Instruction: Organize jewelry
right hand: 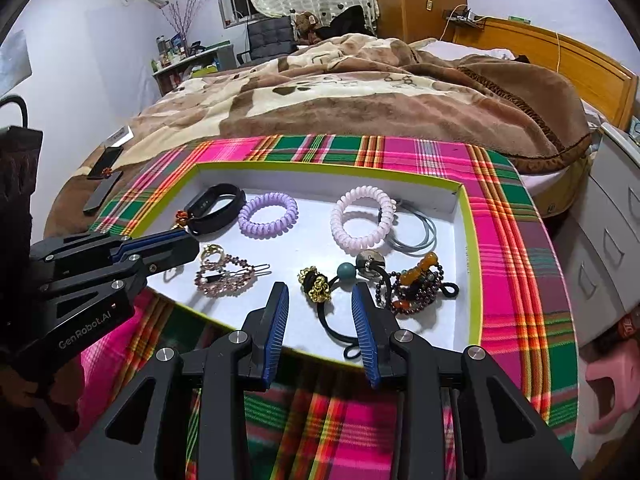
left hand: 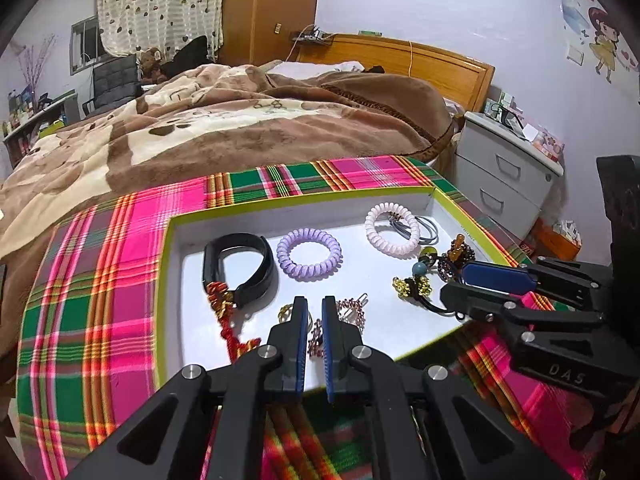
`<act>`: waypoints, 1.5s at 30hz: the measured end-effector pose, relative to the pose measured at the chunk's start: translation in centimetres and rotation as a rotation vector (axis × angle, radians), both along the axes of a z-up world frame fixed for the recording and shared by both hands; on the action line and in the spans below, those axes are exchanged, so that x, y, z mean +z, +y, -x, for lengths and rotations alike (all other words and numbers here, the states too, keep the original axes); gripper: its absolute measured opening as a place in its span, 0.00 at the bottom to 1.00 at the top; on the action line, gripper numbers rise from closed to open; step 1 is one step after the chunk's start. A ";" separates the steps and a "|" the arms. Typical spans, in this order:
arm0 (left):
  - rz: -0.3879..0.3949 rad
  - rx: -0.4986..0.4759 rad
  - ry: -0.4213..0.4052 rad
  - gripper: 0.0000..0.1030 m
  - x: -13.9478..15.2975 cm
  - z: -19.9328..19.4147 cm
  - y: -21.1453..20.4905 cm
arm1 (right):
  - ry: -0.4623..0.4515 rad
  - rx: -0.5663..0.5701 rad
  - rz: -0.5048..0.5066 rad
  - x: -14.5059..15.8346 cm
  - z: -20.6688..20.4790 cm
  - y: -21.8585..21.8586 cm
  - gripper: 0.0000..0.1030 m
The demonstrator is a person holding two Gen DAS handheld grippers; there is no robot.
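The right gripper point(right hand: 322, 300) hangs spread and empty above a black beaded hair tie point(right hand: 320, 284); the left gripper point(left hand: 314, 310), jaws nearly together, holds nothing. All jewelry already lies in the white tray point(right hand: 460, 216), some spaced out, the bead bracelets point(right hand: 420, 288) apparently still tangled.

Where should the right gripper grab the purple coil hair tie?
Pinch one side of the purple coil hair tie across its band, one finger inside the hole, one outside, coming down from above. It lies flat on the tray, apart from the black band and the pink coil.
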State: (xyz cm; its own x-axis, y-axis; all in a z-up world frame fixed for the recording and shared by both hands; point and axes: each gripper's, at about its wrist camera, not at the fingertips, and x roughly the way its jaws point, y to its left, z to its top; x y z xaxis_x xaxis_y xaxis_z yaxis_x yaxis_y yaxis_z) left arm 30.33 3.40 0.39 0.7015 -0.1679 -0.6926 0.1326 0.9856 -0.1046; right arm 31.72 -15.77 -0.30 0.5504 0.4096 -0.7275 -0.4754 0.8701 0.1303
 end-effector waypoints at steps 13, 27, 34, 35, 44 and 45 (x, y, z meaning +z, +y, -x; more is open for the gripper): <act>0.005 0.078 -0.093 0.06 2.8 8.8 0.1 | -0.109 -0.034 -0.029 3.2 7.5 -1.8 0.35; -0.033 0.154 -0.139 0.06 2.2 18.8 -1.2 | -0.160 -0.070 -0.029 2.2 17.8 -3.5 0.36; -0.012 0.153 -0.163 0.06 1.9 22.6 -1.8 | -0.182 -0.096 -0.046 1.9 21.2 -4.7 0.36; -0.011 0.154 -0.166 0.06 1.9 23.0 -1.9 | -0.191 -0.099 -0.046 1.8 21.7 -4.8 0.36; -0.026 0.158 -0.171 0.06 1.0 25.4 -2.5 | -0.208 -0.120 -0.039 1.2 23.6 -5.3 0.36; -0.029 0.160 -0.173 0.06 1.0 25.5 -2.6 | -0.211 -0.120 -0.039 1.2 23.6 -5.3 0.36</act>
State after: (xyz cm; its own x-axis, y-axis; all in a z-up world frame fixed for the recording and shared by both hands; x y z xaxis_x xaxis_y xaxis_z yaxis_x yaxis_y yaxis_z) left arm 4.86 0.82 1.36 0.8260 -0.0270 -0.5630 -0.0119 0.9978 -0.0653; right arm 8.08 -21.09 0.88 0.7349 0.3575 -0.5763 -0.3888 0.9184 0.0740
